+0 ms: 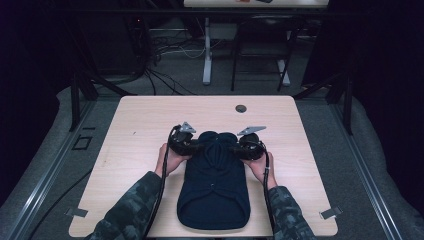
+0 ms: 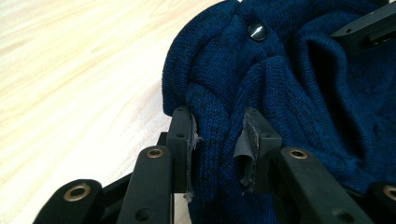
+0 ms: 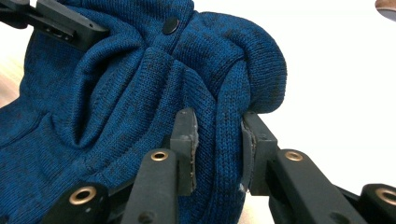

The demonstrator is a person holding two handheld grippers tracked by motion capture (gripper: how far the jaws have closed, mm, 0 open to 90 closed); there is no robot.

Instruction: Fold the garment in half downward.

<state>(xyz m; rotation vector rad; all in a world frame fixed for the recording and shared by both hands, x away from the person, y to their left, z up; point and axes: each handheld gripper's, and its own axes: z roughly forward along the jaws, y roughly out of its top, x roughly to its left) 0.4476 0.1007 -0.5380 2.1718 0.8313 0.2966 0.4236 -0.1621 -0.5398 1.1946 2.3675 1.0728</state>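
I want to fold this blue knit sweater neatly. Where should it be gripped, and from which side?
Grip the blue knit sweater at its far corners, one from each side: the left gripper and right gripper each pinch a bunched fold there, where the thick knit gathers.

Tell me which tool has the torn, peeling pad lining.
The left tool: grey lining hangs loose off its pads where they clamp the blue sweater. The right tool has neater pads.

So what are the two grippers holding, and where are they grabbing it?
Both hold the dark blue knitted sweater. The left gripper pinches a fold at its far left edge, the right gripper a fold at its far right edge.
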